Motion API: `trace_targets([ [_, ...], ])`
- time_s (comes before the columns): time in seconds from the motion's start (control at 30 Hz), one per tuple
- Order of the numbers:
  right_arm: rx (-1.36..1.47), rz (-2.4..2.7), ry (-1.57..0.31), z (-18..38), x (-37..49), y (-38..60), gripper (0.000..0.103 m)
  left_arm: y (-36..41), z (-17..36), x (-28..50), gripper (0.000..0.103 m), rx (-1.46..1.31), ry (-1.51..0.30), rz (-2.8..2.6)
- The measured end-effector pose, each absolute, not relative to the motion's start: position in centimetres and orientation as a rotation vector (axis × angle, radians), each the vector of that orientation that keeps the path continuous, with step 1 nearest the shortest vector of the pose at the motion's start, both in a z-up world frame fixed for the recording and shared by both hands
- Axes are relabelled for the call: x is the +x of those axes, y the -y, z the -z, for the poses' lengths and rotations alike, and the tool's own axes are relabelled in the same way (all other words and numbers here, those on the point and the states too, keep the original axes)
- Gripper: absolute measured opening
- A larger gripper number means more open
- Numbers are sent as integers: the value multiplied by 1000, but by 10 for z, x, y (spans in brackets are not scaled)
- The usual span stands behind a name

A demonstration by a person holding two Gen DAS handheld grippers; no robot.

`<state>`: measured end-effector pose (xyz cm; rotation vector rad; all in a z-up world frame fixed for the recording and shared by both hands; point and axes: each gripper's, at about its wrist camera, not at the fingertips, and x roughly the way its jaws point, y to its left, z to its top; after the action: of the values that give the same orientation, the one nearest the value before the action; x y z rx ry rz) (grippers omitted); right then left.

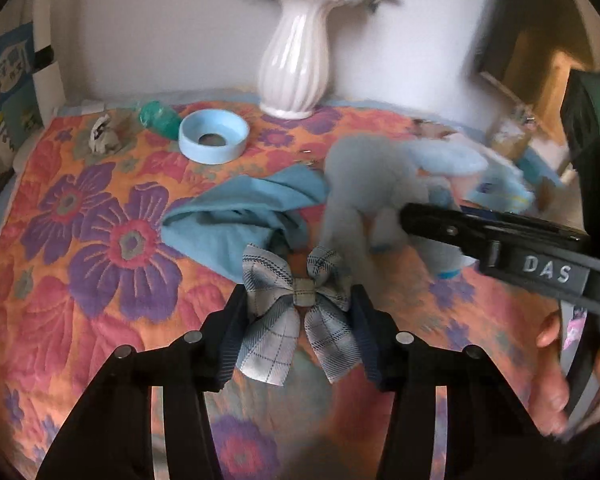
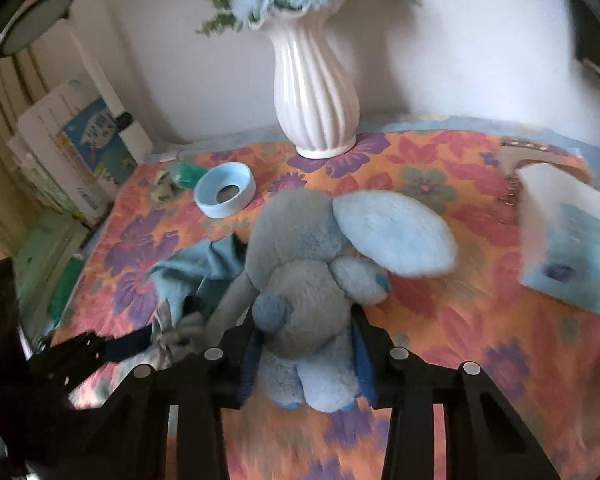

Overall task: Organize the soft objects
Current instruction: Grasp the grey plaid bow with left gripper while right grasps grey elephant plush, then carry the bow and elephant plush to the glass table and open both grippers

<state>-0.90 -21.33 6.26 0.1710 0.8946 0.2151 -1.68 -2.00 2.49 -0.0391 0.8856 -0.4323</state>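
A grey-blue plaid bow (image 1: 300,312) lies on the flowered quilt (image 1: 100,248) between the fingers of my left gripper (image 1: 298,320). Both pads touch its sides, so the gripper is shut on it. A grey and light-blue plush elephant (image 2: 300,288) with a big pale ear lies just beyond the bow, and in the left wrist view the elephant (image 1: 364,184) is blurred. My right gripper (image 2: 304,344) is shut on the elephant's body near its legs. A crumpled blue cloth (image 1: 236,216) lies left of the plush, behind the bow.
A white ribbed vase (image 1: 296,60) with blue flowers stands at the back by the wall. A light-blue ring-shaped bowl (image 1: 214,136), a green bottle (image 1: 160,118) and a crumpled scrap (image 1: 106,136) lie back left. A white and blue box (image 2: 572,240) sits on the right.
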Motion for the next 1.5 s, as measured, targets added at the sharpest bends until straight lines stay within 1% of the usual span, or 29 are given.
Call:
trace_targets([
  [0.1,196,-248,-960,-64,-37,224,39,12,-30,-35,47,-67,-885,499],
  [0.2,209,-269,-1027,-47,-61,227,40,10,-27,-45,47,-62,-876,493],
  [0.23,198,-263,-1034,-42,-63,226,43,12,-24,-44,47,-52,-879,476],
  [0.27,168,-241,-1044,-37,-66,224,46,14,-22,-43,47,-50,-881,468],
  [0.3,137,-214,-1050,-35,-68,222,56,15,-19,-42,47,-47,-876,465],
  [0.33,114,-194,-1045,-36,-70,222,63,17,-16,-42,47,-36,-872,458],
  [0.4,71,-163,-1013,-42,-77,223,71,16,-18,-43,48,-36,-860,459],
  [0.43,48,-131,-987,-47,-81,225,81,15,-20,-43,48,-42,-847,466],
  [0.47,38,-106,-967,-51,-82,227,88,14,-20,-43,48,-46,-839,469],
  [0.53,51,-115,-938,-57,-81,229,90,12,-19,-42,48,-56,-841,461],
  [0.7,31,-164,-976,-45,-58,206,90,7,-19,-40,48,-90,-842,470],
  [0.73,-10,-139,-994,-37,-52,198,84,6,-19,-41,48,-92,-842,469],
  [0.77,-30,-122,-1005,-33,-50,194,67,6,-19,-41,48,-93,-842,469],
  [0.8,-32,-115,-1006,-28,-49,192,64,7,-18,-41,48,-92,-843,468],
  [0.83,-14,-131,-990,-28,-52,193,57,7,-19,-41,48,-89,-844,468],
  [0.9,10,-144,-980,-30,-58,196,53,8,-19,-42,48,-84,-843,467],
  [1.1,144,-176,-1004,-37,-77,220,53,12,-27,-50,48,-69,-822,480],
  [1.23,166,-158,-1005,-49,-103,239,53,22,-36,-62,48,-106,-822,551],
  [1.37,274,-213,-1074,-48,-126,266,53,51,-50,-79,48,-46,-812,613],
  [1.5,330,-175,-1065,-54,-160,301,53,91,-61,-99,48,-16,-808,722],
])
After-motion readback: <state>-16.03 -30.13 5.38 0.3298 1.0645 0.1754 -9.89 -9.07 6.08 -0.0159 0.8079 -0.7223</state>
